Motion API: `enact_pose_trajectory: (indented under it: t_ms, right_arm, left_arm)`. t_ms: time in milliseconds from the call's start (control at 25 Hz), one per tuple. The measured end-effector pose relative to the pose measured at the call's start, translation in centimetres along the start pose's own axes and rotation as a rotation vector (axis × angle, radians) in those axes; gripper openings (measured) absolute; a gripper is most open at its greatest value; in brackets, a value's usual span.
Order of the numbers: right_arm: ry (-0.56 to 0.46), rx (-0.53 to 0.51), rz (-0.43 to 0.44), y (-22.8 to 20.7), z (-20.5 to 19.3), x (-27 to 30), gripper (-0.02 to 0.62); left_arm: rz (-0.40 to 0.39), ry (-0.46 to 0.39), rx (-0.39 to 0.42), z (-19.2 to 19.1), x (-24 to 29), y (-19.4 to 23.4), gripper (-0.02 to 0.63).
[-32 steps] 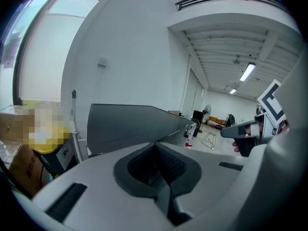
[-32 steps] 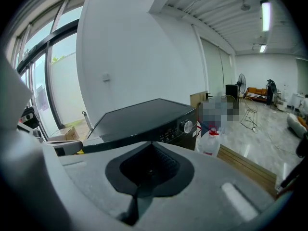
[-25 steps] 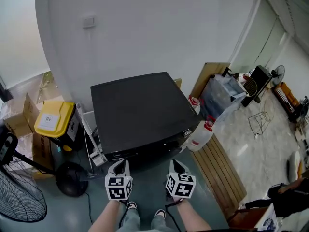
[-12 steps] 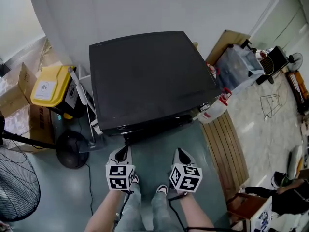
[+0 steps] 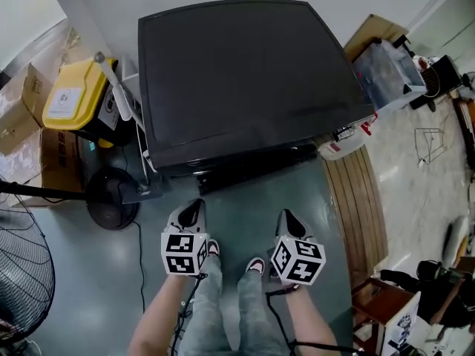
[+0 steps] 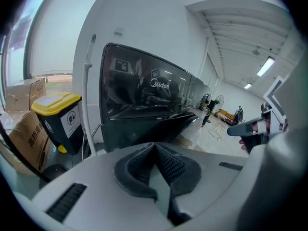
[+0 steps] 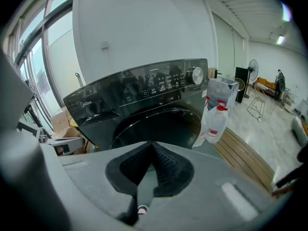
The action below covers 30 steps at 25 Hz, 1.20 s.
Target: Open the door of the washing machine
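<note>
Dropped lower than a second ago, nearer the machine's front. Left gripper [image 5: 194,205] and right gripper [image 5: 286,215]: jaws pressed together, empty, side by side over the floor [image 5: 245,199]. Ahead, untouched: washing machine [image 5: 245,73], round door [image 7: 159,124] shut. At its left edge, yellow-lidded bin [image 5: 70,102]; at its right corner, white jug [image 7: 217,121].

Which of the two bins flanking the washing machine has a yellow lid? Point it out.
The dark bin left of the washing machine in the head view, by the cardboard boxes. The bin on the right is translucent, without yellow.
</note>
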State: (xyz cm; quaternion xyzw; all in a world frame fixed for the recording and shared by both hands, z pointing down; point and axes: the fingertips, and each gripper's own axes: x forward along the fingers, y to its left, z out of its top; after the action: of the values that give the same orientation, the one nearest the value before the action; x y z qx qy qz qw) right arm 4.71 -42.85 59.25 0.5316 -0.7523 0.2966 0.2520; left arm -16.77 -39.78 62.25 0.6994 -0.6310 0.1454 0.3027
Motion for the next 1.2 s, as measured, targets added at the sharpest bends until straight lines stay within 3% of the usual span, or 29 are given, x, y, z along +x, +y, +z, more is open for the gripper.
enact_pose_trajectory:
  t_ms: [480,560,600,960,1200]
  right_arm:
    - [0.033,0.027,-0.013,-0.8,-2.6,1.1,-0.002]
    - [0.039,0.029,-0.016,-1.0,-3.0,1.3,-0.002]
    - [0.042,0.029,-0.018,-1.0,-3.1,1.4,-0.002]
    - [0.067,0.029,-0.026,-1.5,-4.8,2.4,-0.002]
    - [0.078,0.034,-0.037,-2.3,-5.5,2.5,-0.002]
  left_arm:
    - [-0.096,0.035,0.059,-2.5,2.7,0.7,0.008]
    - [-0.119,0.049,0.072,-3.0,3.3,0.7,0.134]
    - [-0.129,0.057,0.082,-3.2,3.5,0.8,0.133]
    - [-0.261,0.153,0.286,-5.9,6.7,0.6,0.210]
    - [-0.268,0.199,0.366,-6.9,8.9,0.6,0.210]
